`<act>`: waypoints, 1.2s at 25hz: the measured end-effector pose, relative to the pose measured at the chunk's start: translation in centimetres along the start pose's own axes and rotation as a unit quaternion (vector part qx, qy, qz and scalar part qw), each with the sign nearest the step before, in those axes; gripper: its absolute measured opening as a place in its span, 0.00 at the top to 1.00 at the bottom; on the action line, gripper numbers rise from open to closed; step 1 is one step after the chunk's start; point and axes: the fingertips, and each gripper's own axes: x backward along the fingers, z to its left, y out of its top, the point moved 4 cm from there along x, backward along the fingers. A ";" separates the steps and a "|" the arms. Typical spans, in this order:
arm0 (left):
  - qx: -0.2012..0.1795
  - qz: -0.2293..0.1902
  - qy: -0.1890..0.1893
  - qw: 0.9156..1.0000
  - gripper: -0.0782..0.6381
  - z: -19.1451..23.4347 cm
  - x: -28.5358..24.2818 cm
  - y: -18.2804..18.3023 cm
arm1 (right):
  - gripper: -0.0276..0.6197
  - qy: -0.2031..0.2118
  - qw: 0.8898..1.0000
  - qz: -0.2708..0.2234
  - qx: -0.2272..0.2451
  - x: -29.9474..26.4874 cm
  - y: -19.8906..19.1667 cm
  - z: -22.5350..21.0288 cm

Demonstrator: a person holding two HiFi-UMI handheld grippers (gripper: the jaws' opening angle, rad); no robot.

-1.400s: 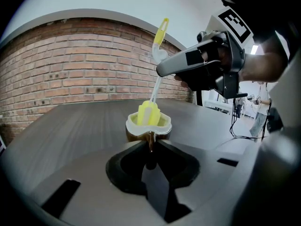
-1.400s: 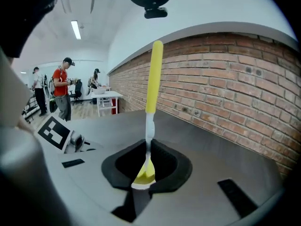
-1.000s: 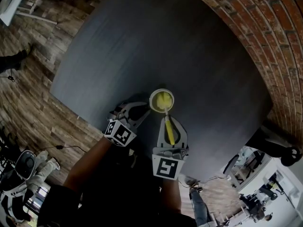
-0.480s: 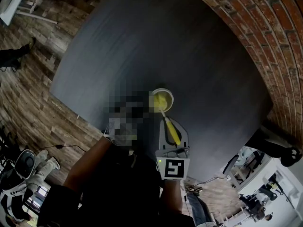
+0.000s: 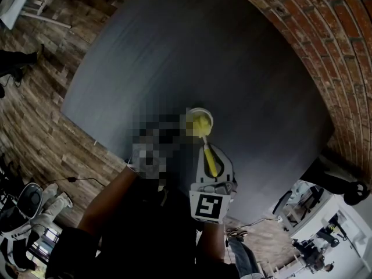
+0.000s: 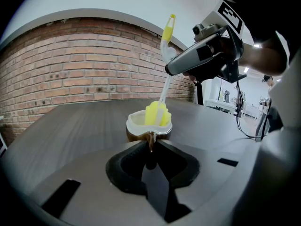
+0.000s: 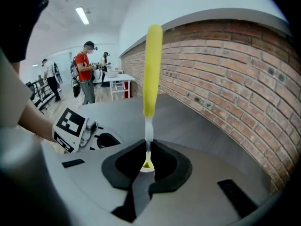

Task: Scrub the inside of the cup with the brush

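Gripping the cup [image 6: 136,123] by its near rim, the left claw [image 6: 150,140] has its jaws drawn narrow, with the cup's wall pinched between them. The cup stands upright on the dark surface [image 5: 192,51], close to the edge nearest the person and well away from the far edge by the brick wall [image 5: 325,34]. The right claw [image 7: 148,149] is clamped on the thin white stem of the brush [image 6: 156,113], just below its yellow handle. The brush leans back toward that claw, handle up and head down. Its yellow bristles sit inside the cup, their tops showing above the pale rim. The two claws are side by side at the near edge, left of the cup and just behind it.
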 end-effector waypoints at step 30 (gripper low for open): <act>0.024 0.013 0.033 0.999 0.77 -1.4 1.9 -0.3 | 0.88 -0.040 0.989 -0.140 0.006 4.7 0.1 1.6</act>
